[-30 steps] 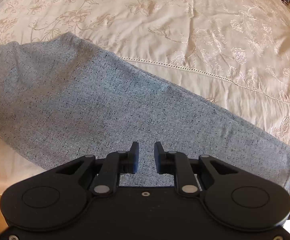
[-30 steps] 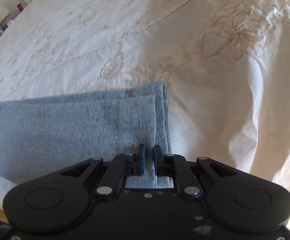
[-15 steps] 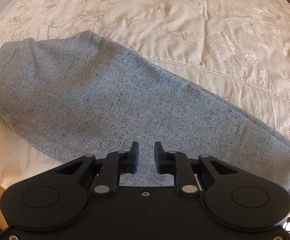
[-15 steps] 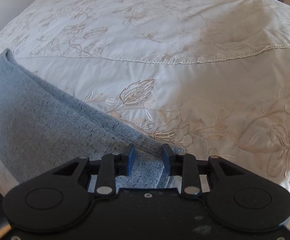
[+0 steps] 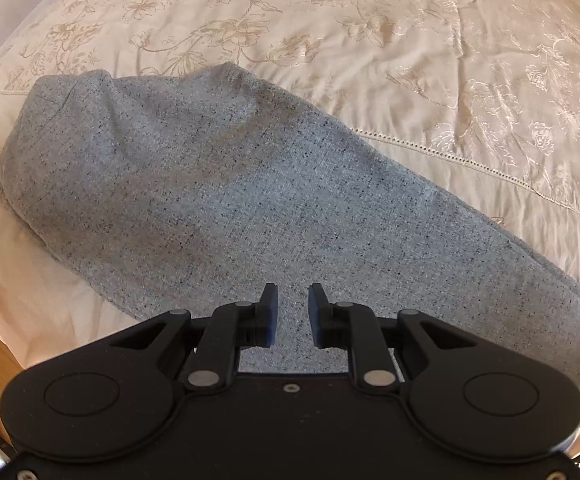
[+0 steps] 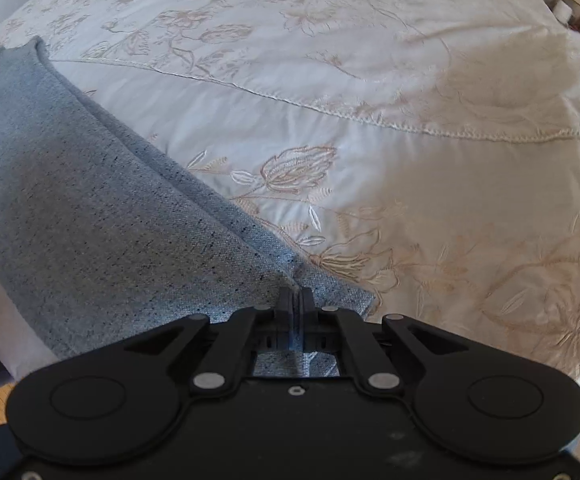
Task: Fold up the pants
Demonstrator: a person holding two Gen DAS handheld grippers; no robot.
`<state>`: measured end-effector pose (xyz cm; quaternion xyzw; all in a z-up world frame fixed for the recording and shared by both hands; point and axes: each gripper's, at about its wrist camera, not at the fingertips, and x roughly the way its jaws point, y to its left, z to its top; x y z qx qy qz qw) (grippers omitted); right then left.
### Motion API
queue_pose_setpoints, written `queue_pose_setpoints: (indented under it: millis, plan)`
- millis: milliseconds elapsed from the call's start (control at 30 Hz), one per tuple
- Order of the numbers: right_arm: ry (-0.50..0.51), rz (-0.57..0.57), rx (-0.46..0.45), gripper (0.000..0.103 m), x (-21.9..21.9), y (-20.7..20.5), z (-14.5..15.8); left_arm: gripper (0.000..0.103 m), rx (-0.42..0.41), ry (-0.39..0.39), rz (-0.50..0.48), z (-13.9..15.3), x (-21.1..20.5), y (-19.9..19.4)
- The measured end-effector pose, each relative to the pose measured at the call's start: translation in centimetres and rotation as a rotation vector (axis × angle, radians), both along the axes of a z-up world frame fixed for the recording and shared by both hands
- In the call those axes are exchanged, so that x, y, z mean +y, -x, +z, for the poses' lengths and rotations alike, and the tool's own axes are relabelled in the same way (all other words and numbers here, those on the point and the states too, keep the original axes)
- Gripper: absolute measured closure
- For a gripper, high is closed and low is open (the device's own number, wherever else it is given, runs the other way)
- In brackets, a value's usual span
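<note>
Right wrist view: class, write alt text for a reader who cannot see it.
The right gripper is shut on a raised fold at the hem of grey pants lying on a cream embroidered bedspread. The pants run away to the upper left.

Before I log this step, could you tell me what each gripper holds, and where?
The right gripper is shut on the pants at the hem end; the left gripper is open above them, holding nothing.

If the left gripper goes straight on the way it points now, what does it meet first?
Most likely the grey pants: the left gripper points down at them, jaws apart with nothing between.
</note>
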<state>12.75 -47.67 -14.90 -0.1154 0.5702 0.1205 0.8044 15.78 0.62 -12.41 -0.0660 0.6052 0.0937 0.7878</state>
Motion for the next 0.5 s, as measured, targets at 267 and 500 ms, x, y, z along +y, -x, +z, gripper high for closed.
queue_pose_setpoints:
  millis: [267, 500]
  plan:
    - [-0.159, -0.275, -0.162, 0.072, 0.6, -0.1, 4.8, 0.071, 0.012, -0.005, -0.064, 1.9, 3.9, -8.6]
    - [-0.208, -0.388, -0.183, 0.071, 7.2, -0.6, 6.7, 0.065, 0.093, -0.046, -0.197, -0.2, 6.0, -19.8]
